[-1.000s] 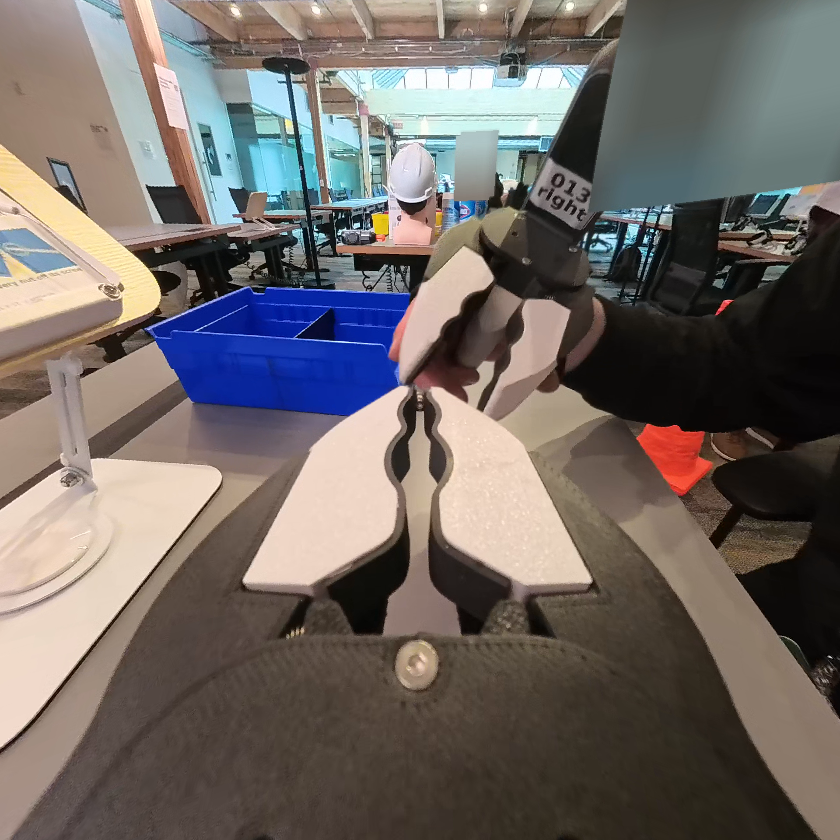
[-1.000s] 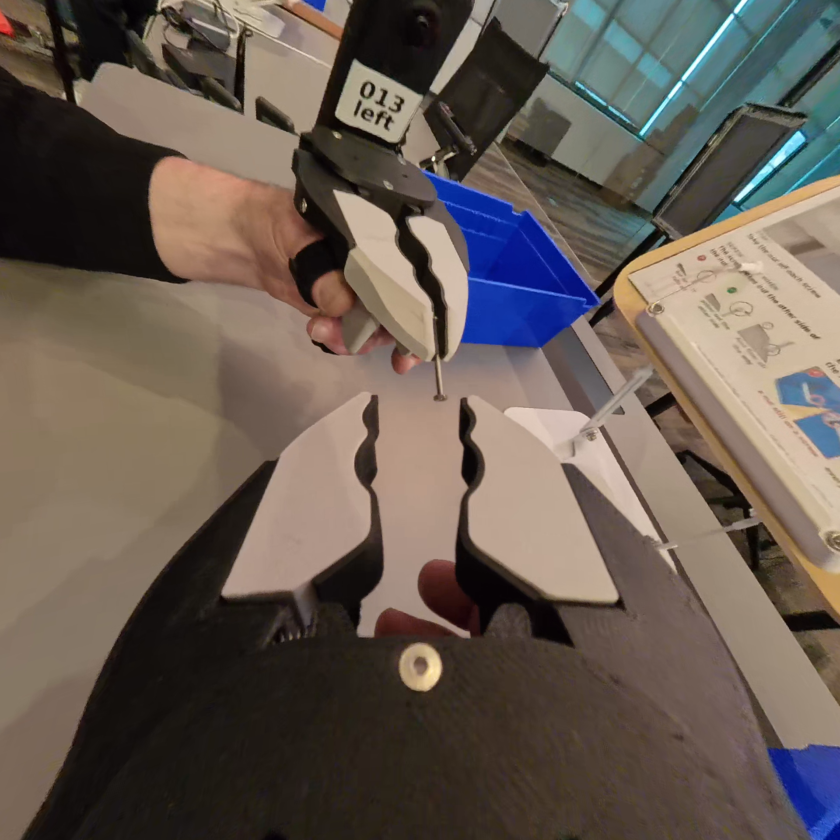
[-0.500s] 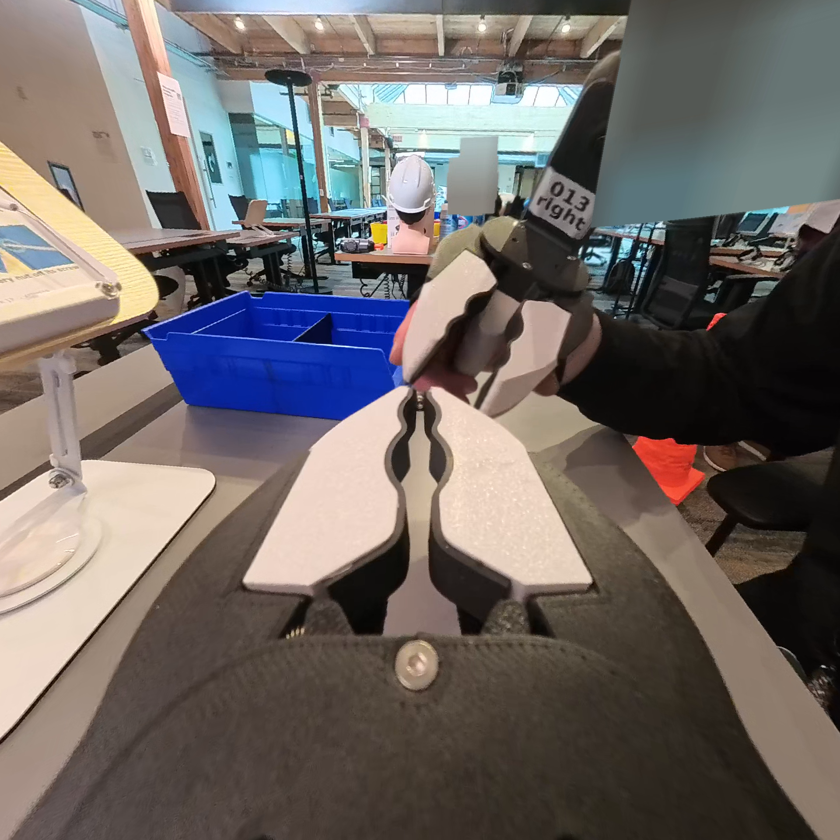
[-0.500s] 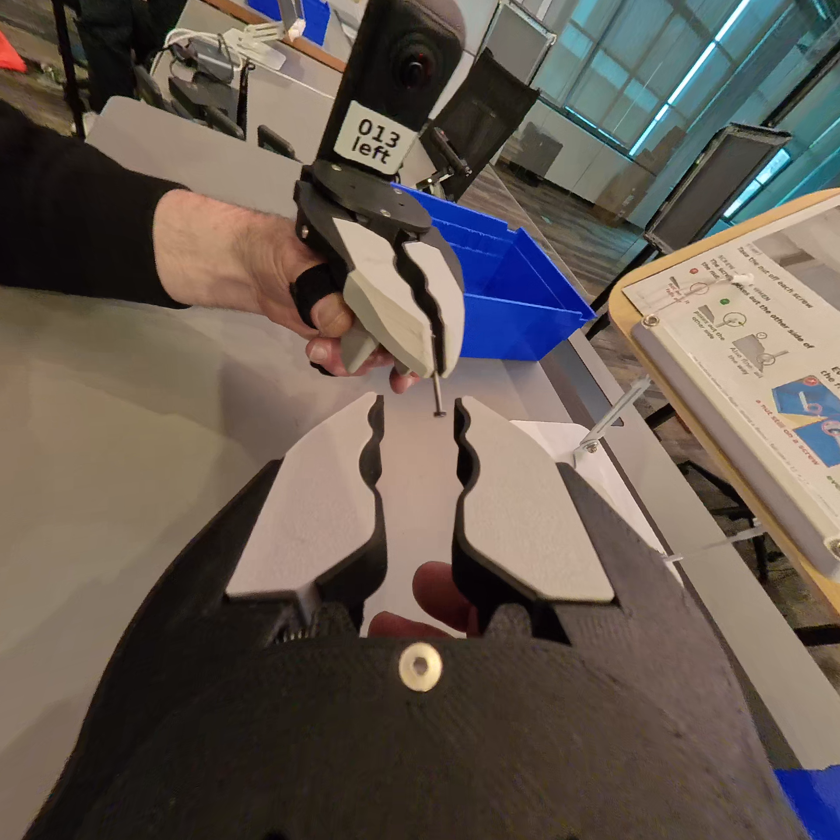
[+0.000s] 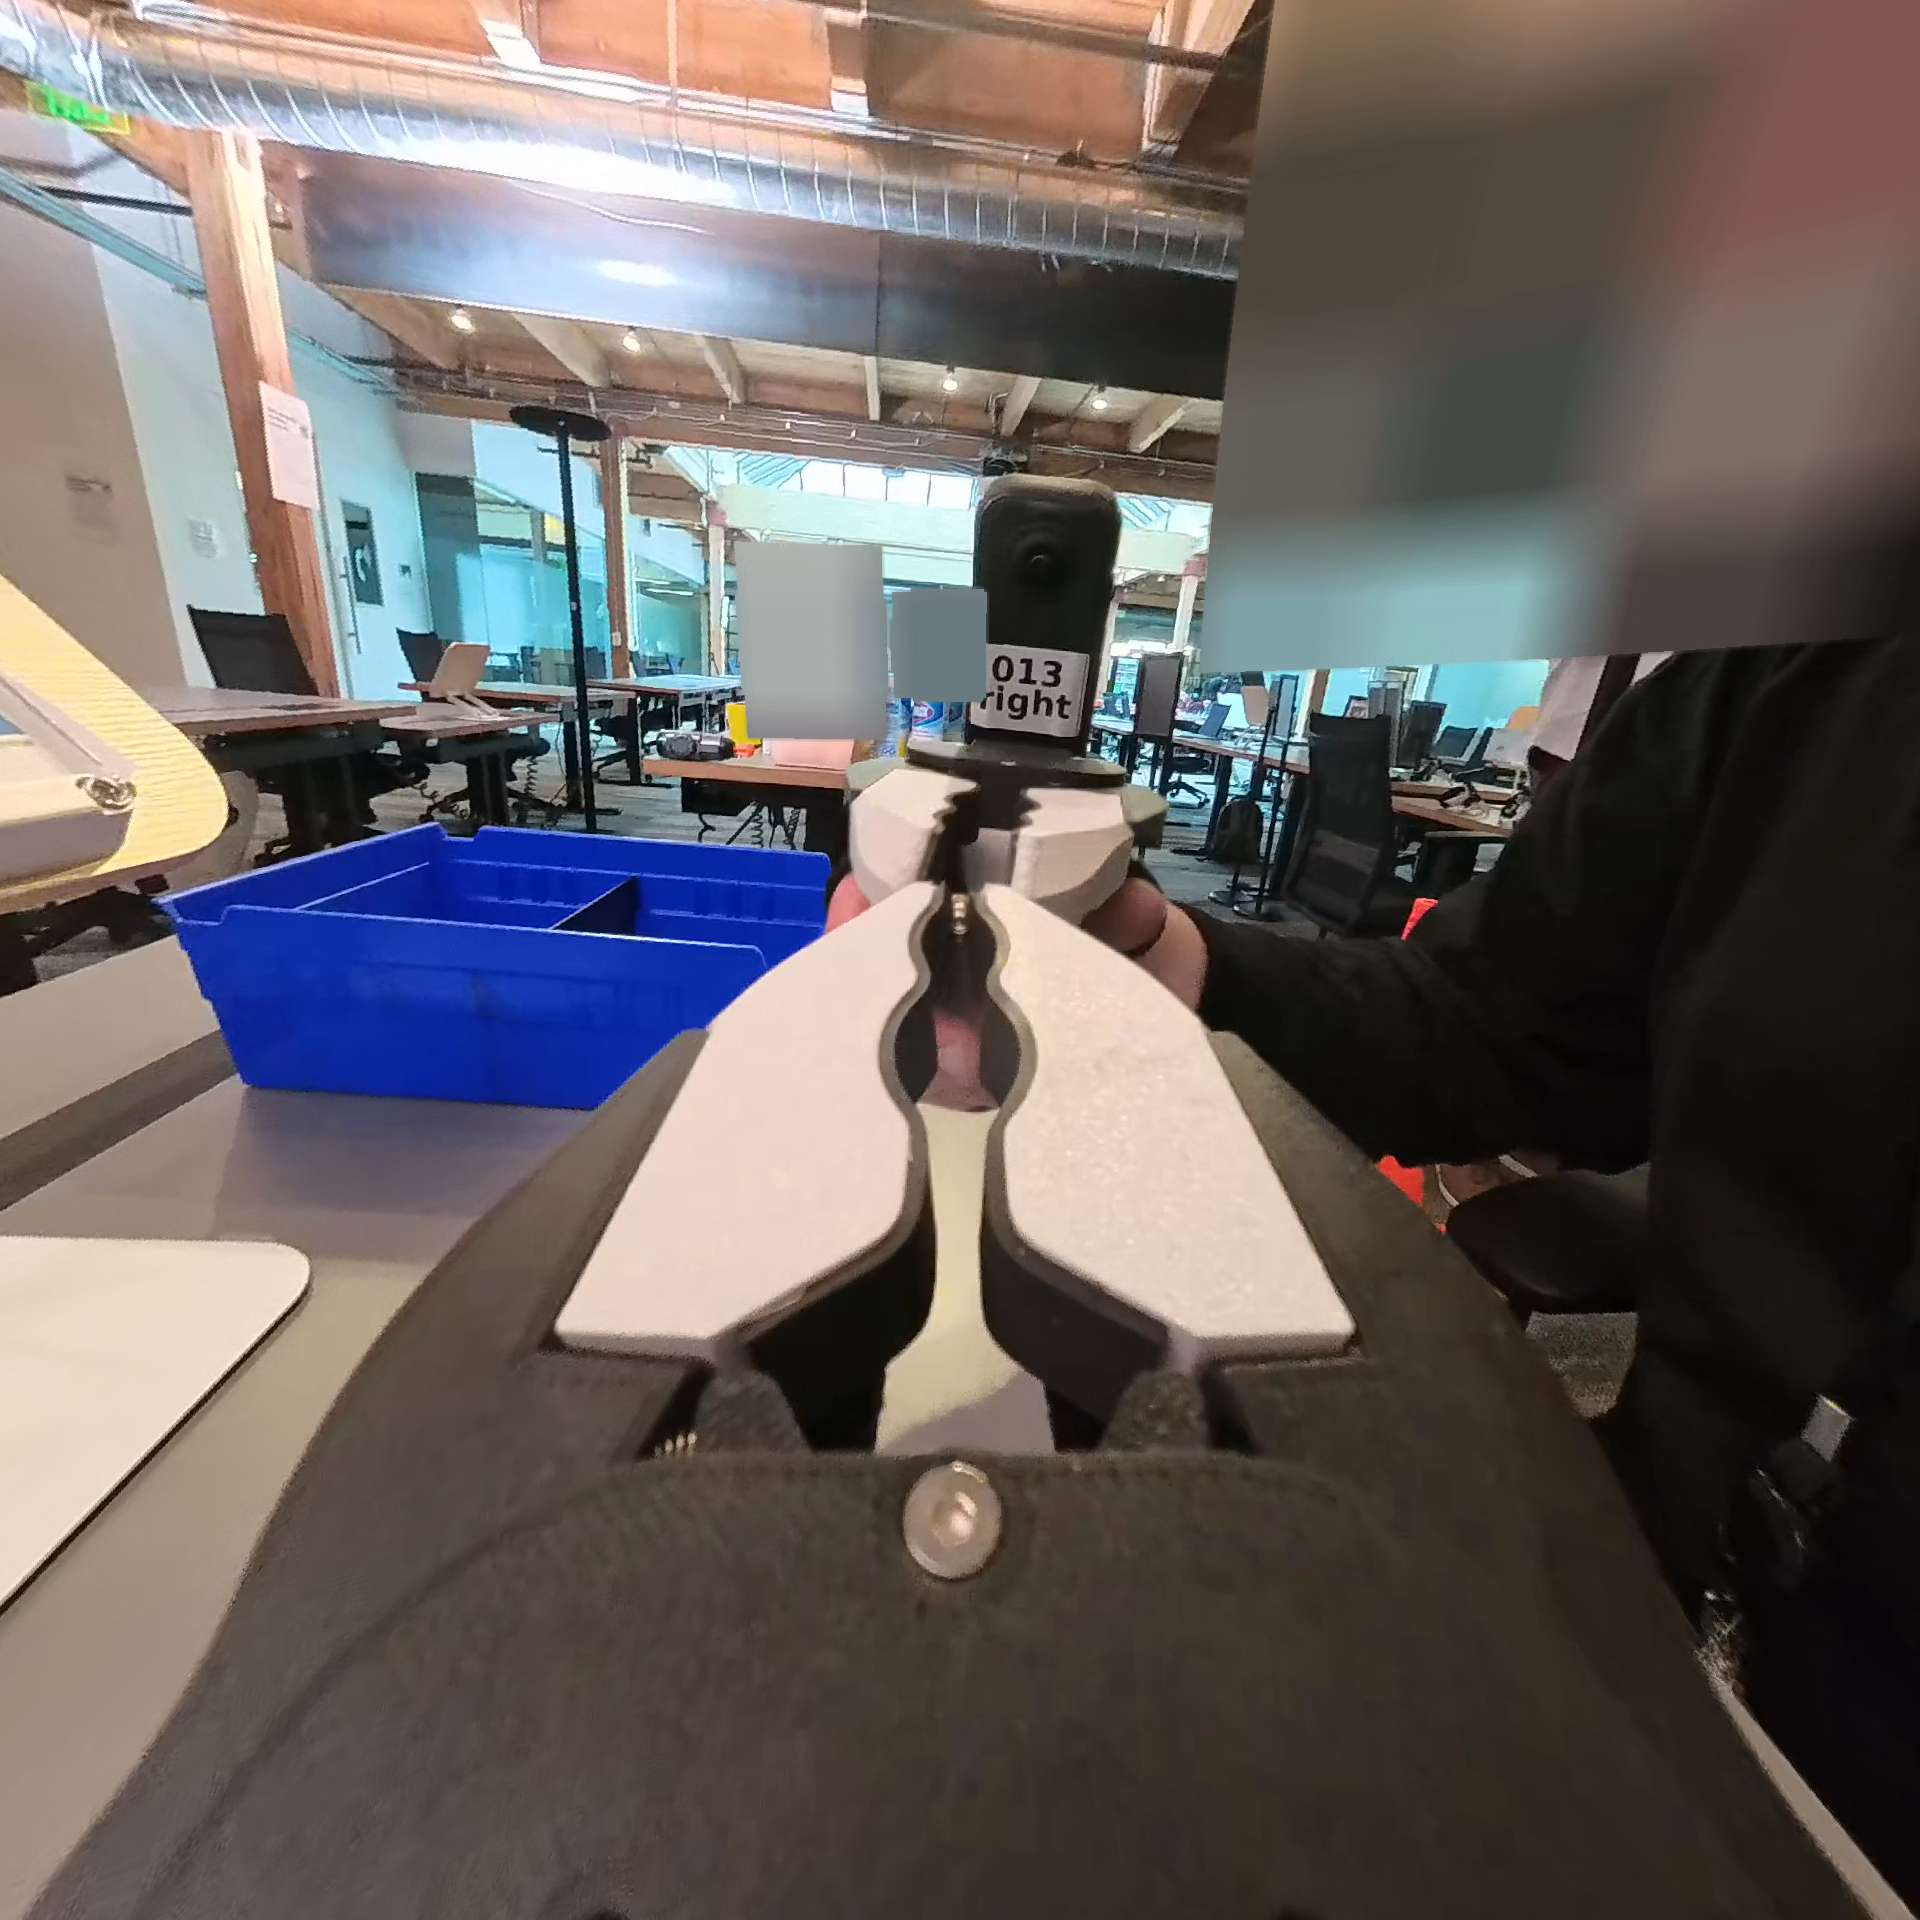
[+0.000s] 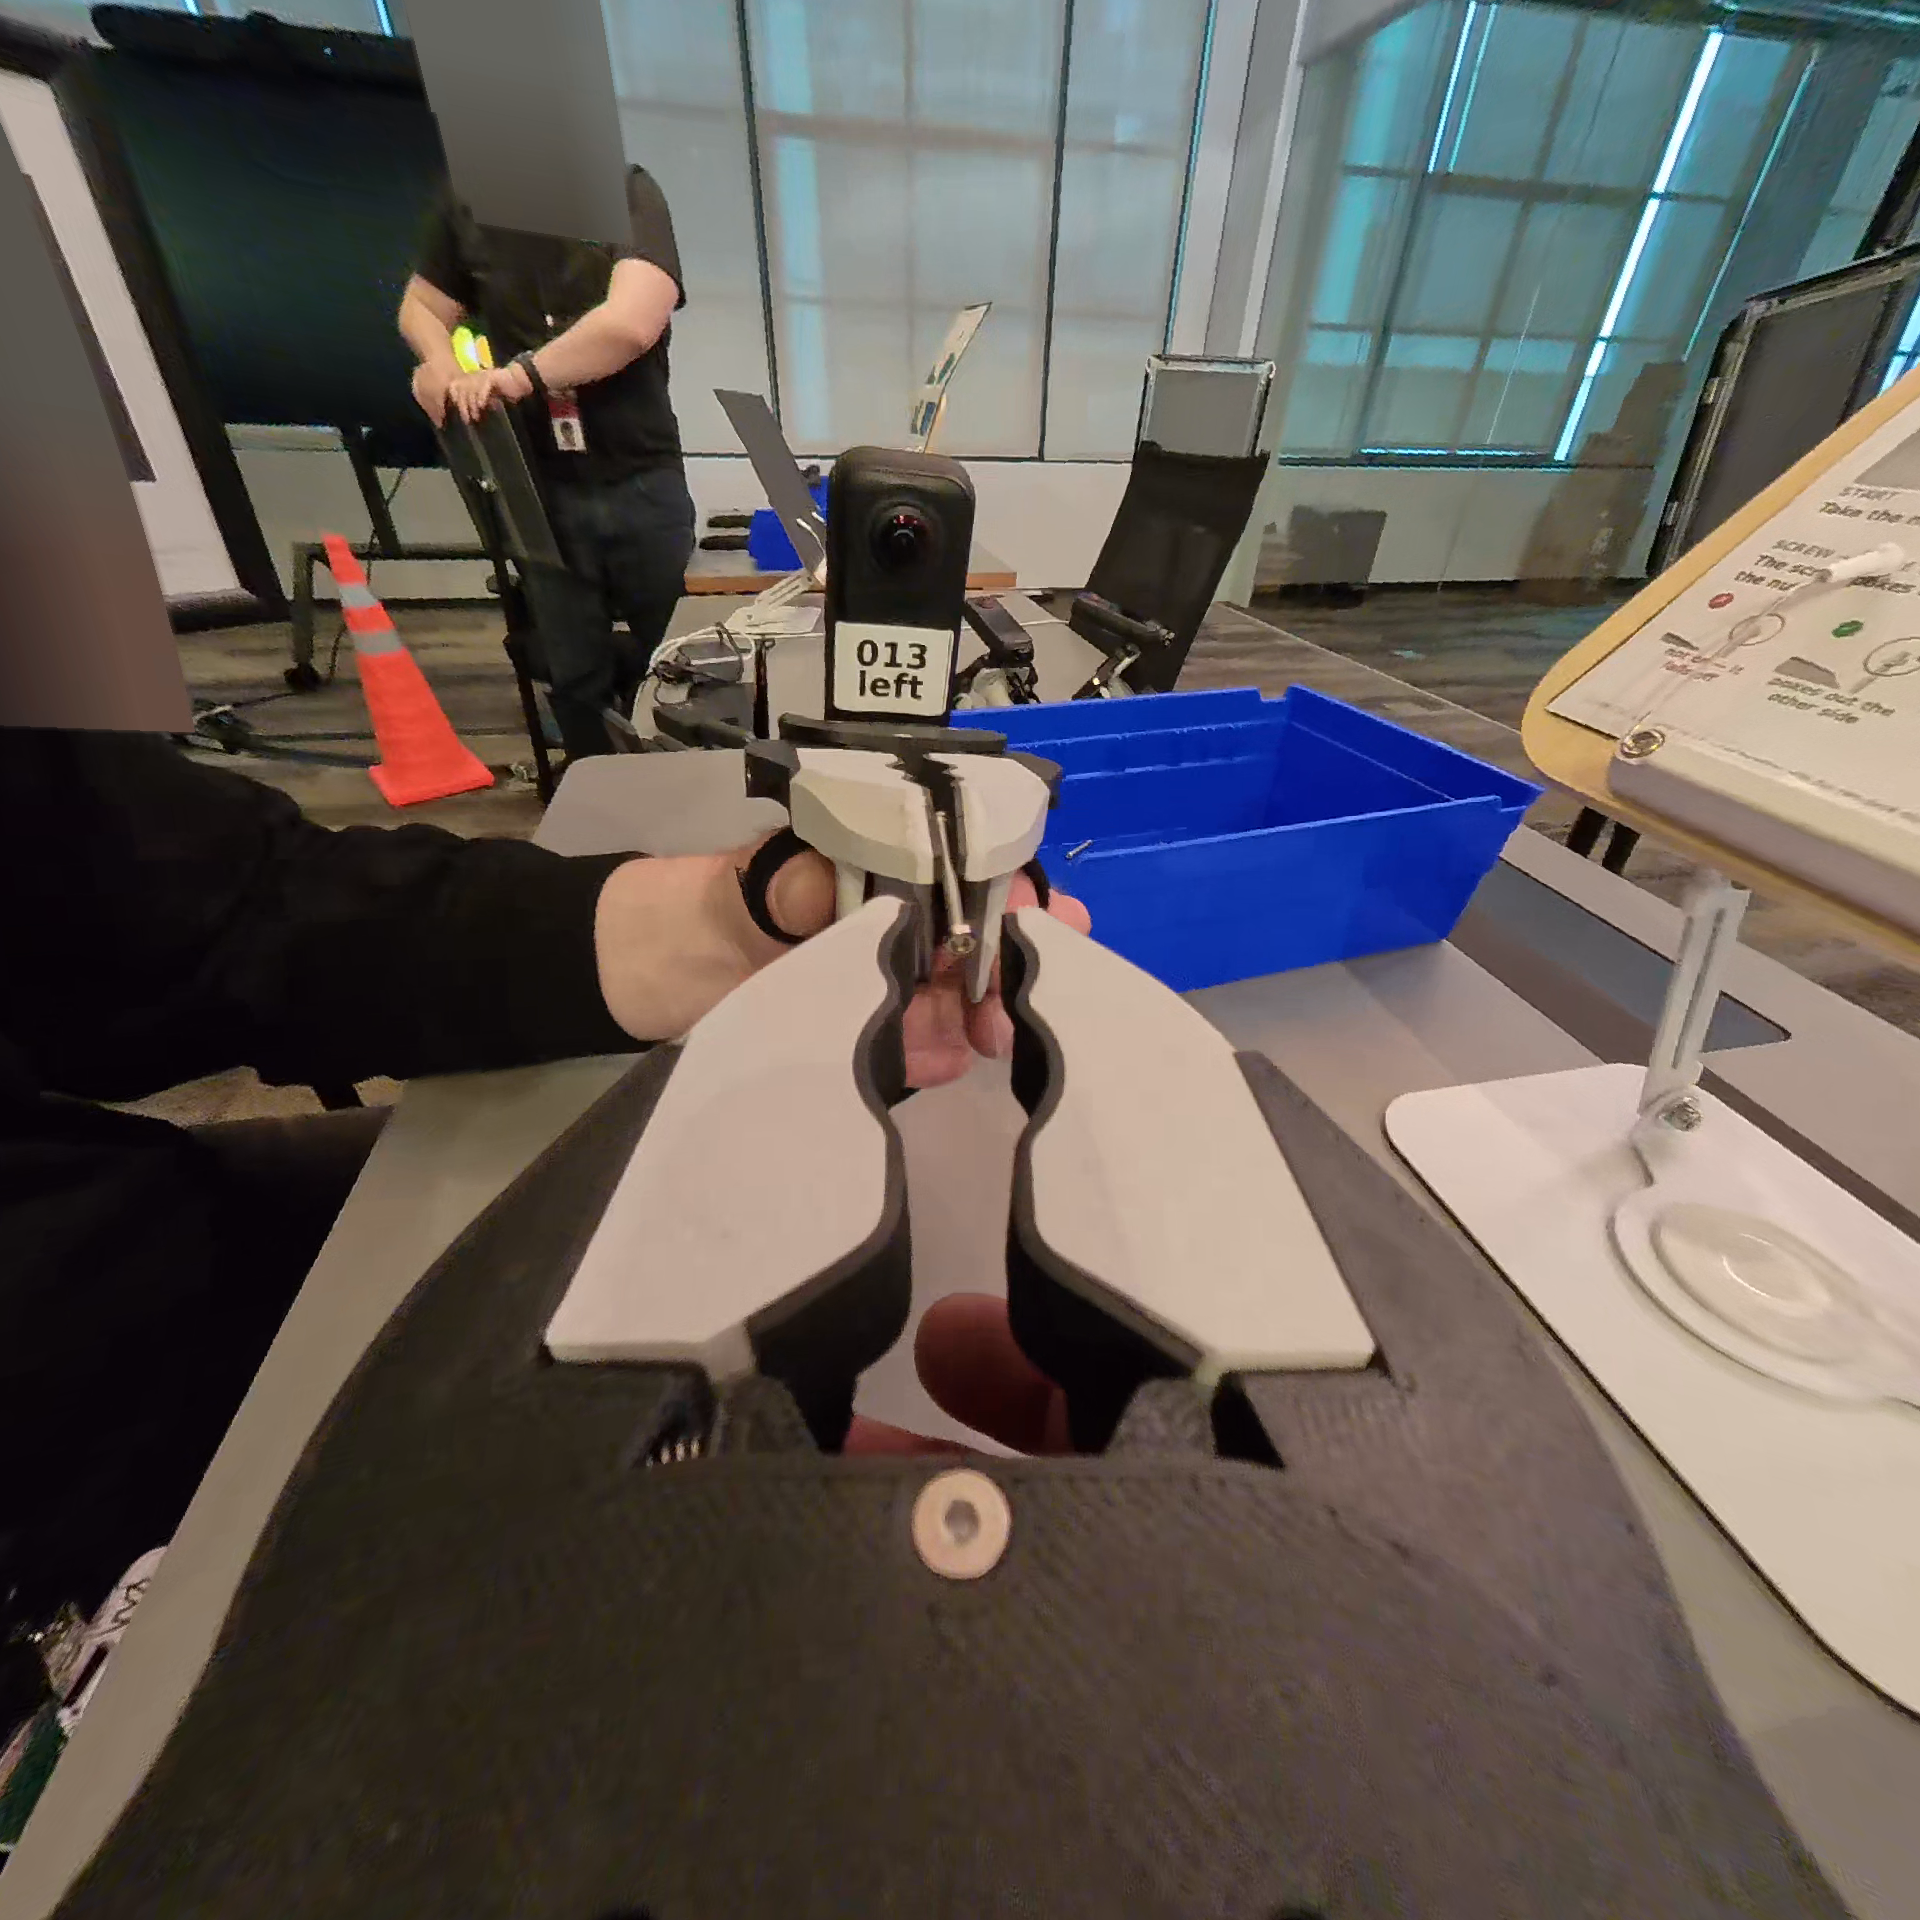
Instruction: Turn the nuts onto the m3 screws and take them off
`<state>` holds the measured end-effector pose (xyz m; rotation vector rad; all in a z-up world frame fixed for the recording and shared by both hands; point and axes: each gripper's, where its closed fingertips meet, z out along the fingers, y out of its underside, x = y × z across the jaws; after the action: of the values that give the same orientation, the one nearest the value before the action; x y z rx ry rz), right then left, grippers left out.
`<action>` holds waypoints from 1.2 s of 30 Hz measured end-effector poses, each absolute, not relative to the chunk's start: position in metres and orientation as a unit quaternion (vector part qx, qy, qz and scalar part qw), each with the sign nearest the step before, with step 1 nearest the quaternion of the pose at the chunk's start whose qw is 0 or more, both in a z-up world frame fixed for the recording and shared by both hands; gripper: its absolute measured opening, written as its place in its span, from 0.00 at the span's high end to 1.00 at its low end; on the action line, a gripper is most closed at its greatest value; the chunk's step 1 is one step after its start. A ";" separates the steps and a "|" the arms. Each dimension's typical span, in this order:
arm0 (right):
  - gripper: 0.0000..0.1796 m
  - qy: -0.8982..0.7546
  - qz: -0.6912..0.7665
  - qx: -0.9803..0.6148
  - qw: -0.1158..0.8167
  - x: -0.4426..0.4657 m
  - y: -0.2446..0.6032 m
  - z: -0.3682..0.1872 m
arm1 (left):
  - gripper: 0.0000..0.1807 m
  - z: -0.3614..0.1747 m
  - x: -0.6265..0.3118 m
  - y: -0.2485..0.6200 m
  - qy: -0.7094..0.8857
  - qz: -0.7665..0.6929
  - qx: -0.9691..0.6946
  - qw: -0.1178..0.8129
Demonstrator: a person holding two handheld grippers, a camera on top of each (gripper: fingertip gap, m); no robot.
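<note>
My left gripper [image 5: 958, 902] is shut on a thin M3 screw [image 5: 958, 914] at its fingertips and is held level above the grey table [image 5: 312, 1164]. In the right wrist view the left gripper [image 6: 940, 831] faces me, and the screw [image 6: 948, 883] sticks out of it towards me with a small metal end piece [image 6: 961, 943]; I cannot tell whether that is a nut or the screw head. My right gripper [image 6: 956, 920] is open with a narrow gap, and the screw's end lies between its tips without touching them. The right gripper also shows in the left wrist view [image 5: 971, 842].
A blue divided bin [image 5: 499, 966] stands on the table behind the grippers, with a loose screw [image 6: 1081, 849] inside it. A white stand base [image 6: 1558, 1195] carries a tilted instruction board [image 6: 1766, 675] at the right. An orange cone [image 6: 400, 675] and a standing person [image 6: 582, 416] are beyond the table. My two grippers' fingertips are within a few centimetres of each other.
Both grippers have tilted up from pointing down at the table to level, tip to tip. The right gripper's jaws have narrowed around the end of the screw.
</note>
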<state>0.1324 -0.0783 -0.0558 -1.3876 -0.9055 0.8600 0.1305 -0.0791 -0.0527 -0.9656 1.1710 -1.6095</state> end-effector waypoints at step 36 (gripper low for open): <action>0.97 -0.362 0.394 -0.595 0.600 0.127 -0.083 -0.051 | 0.98 -0.048 0.126 -0.084 0.459 -0.682 -0.359 0.442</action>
<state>0.1275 -0.0828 -0.0515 -1.3793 -0.8382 0.9137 0.1261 -0.0844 -0.0478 -0.8907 1.1396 -1.6919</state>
